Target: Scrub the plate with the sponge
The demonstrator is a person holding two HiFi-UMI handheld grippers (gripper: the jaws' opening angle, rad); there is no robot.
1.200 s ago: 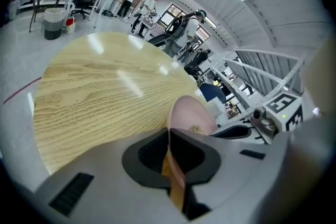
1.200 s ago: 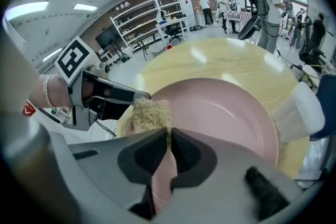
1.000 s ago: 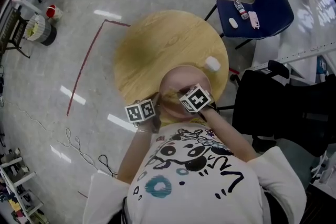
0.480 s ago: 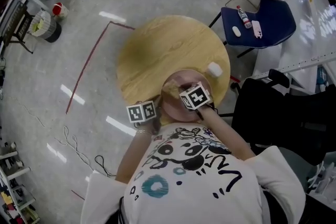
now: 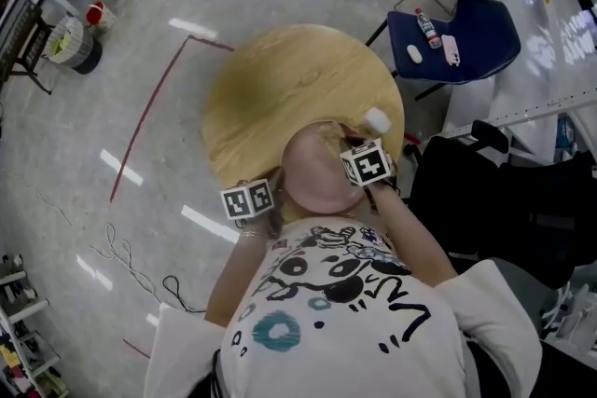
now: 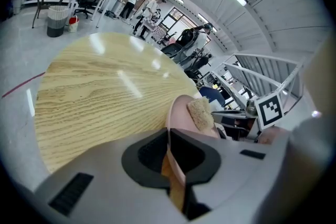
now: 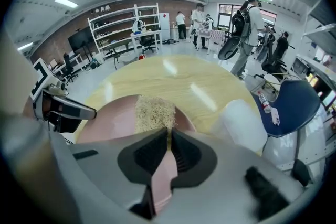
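Observation:
A pink plate [image 5: 315,172] is over the near edge of the round wooden table [image 5: 280,89]. My left gripper [image 5: 268,203] is shut on the plate's near-left rim [image 6: 178,113], with the rim running between its jaws. My right gripper [image 5: 359,156] is shut on a tan sponge [image 7: 154,112], which presses on the plate's face [image 7: 107,120] near its far right edge. In the left gripper view the sponge [image 6: 201,114] lies on the plate, with the right gripper's marker cube [image 6: 269,110] behind it.
A white cylindrical object [image 5: 377,118] stands on the table just right of the plate, close to my right gripper [image 7: 244,126]. A blue chair [image 5: 459,31] with small items is at the back right. People stand further off on the grey floor.
My right gripper has carried the sponge rightward and away from me across the plate, towards its far right edge. The left gripper has kept its hold on the rim.

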